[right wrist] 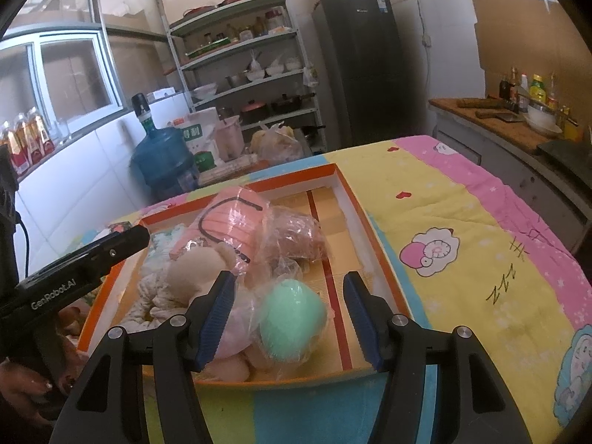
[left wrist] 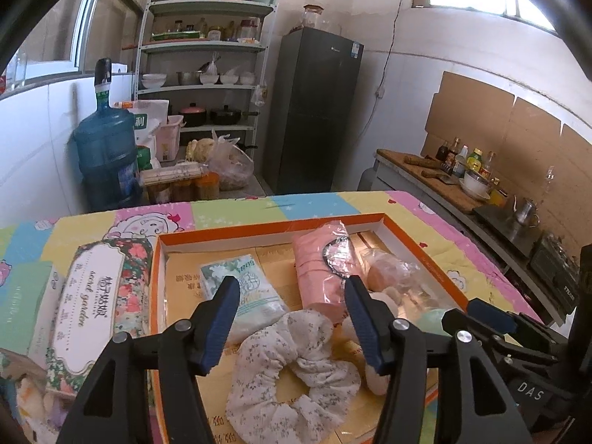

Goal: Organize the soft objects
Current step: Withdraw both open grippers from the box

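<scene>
An orange-rimmed shallow box [left wrist: 273, 224] lies on the colourful mat and holds soft things. In the left wrist view a white floral scrunchie [left wrist: 292, 373] lies at the box's near side, with a pale tissue pack [left wrist: 244, 288] and a pink wrapped pack [left wrist: 325, 273] behind it. My left gripper [left wrist: 292, 318] is open and empty just above the scrunchie. In the right wrist view the box [right wrist: 373, 229] holds a mint green sponge in plastic [right wrist: 292, 318], a beige plush [right wrist: 199, 270] and the pink pack [right wrist: 229, 222]. My right gripper [right wrist: 288, 314] is open and empty over the sponge.
A floral tissue box [left wrist: 92, 307] and a green box [left wrist: 18, 299] lie left of the tray on the mat [right wrist: 462, 259]. Beyond the table stand a water jug [left wrist: 105, 148], shelves [left wrist: 207, 85], a fridge [left wrist: 314, 111] and a counter with bottles [left wrist: 462, 170].
</scene>
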Available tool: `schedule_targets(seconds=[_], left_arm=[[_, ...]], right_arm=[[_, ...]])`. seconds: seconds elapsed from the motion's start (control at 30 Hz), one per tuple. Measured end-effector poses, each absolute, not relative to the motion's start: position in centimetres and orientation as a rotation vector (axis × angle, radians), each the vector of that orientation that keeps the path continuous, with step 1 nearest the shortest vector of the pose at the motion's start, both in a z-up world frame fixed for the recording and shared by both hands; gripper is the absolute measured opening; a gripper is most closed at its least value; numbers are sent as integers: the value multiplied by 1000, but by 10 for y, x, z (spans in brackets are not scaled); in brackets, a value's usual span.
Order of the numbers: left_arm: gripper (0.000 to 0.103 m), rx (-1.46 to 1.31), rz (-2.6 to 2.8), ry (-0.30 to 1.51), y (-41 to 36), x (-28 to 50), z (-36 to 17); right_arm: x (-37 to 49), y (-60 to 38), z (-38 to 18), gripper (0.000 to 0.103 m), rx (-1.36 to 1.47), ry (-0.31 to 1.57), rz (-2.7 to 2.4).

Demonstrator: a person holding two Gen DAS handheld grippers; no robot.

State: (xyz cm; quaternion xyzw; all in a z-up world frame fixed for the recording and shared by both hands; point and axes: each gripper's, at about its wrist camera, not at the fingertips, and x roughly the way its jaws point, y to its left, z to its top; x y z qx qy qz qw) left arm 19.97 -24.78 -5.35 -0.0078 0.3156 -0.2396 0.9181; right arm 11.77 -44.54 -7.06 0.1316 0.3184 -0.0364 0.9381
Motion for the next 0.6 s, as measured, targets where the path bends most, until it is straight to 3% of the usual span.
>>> schedule_targets(seconds=[0.6], left_arm=[[59, -30, -496, 580, -216, 157, -25]], right_arm=[[83, -412, -42, 67, 231, 602, -68]])
